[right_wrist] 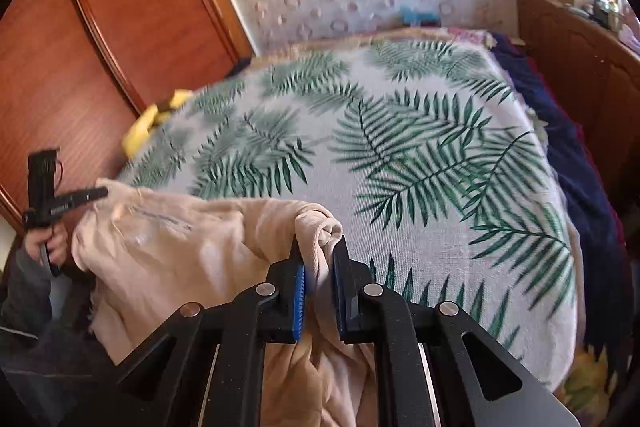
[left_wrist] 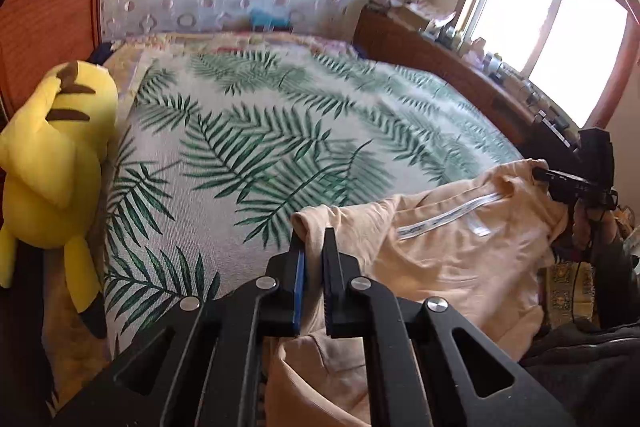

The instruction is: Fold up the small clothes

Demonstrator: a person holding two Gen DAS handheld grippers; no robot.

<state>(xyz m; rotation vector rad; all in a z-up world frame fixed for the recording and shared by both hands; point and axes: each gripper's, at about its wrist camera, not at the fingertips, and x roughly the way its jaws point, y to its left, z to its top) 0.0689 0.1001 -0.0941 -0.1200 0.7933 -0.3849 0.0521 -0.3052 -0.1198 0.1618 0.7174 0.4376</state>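
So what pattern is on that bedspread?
Green palm leaves on white bedspread; clearest in the right wrist view.

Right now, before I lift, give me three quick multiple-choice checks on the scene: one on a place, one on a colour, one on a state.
1. Where is the yellow plush toy?
A. At the bed's edge beside the wooden panel
B. On the windowsill
C. On the garment

2. What colour is the garment?
A. Navy
B. Pale peach
C. Green

3. How do the two grippers stand?
A. Both open, clear of the cloth
B. Only one on the cloth
C. Each shut on the garment

Answers:
1 A, it lies along the leaf-print cover by the red-brown wood.
2 B, the cloth is peach in both views.
3 C, the left gripper and right gripper each pinch a fold.
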